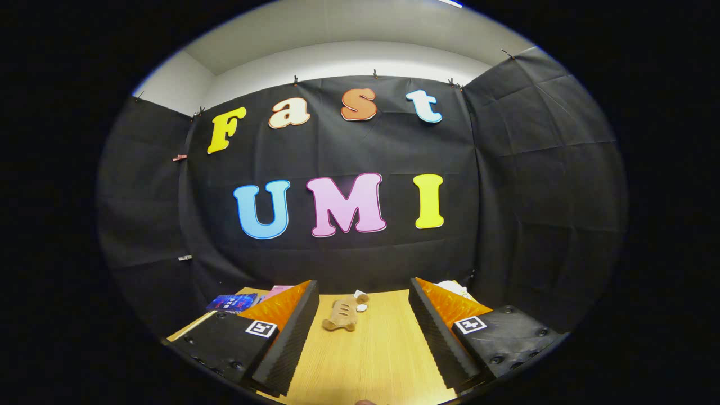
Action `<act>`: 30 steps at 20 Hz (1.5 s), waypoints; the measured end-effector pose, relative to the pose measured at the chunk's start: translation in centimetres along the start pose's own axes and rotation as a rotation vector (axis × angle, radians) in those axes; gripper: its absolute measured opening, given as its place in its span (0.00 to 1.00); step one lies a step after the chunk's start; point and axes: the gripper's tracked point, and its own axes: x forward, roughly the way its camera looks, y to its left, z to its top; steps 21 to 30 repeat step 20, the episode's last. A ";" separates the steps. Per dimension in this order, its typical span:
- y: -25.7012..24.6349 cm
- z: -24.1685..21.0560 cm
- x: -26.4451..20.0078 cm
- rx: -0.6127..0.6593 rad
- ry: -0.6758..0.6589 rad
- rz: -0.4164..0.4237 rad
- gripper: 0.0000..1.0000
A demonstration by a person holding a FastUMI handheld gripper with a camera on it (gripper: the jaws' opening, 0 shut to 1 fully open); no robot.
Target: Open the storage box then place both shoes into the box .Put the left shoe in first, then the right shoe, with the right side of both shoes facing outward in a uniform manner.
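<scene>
the tongs (363, 337) are spread wide, both fingers (289, 337) apart with bare desk (365, 360) between them and nothing pinched. they hover above the wooden desk, pointed toward the booth's black cloth wall (349, 152), which rises right behind the desk's far edge. between the fingers and just ahead of their tips lies a small tan plush toy (341, 316), flat on the wood, and a small whitish piece (361, 307) sits touching or just beside its far end; what that piece is cannot be told. beyond the left finger, near the desk's far left corner, lies a dark blue booklet (232, 302) with a pink flat thing (277, 291) just beside it, partly hidden by the finger. beyond the right finger, a pale white object (454, 289) peeks over the finger's top edge near the wall; it is too hidden to say whether it is a shoe or the storage box. above the cloth wall, a plain pale wall and ceiling (349, 56) run across.
</scene>
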 end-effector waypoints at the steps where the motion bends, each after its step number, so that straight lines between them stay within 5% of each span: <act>1: 0.3 -0.1 -0.1 -0.007 0.009 0.011 0.98; 30: 2.2 -1.0 -1.1 -0.039 0.053 0.066 0.98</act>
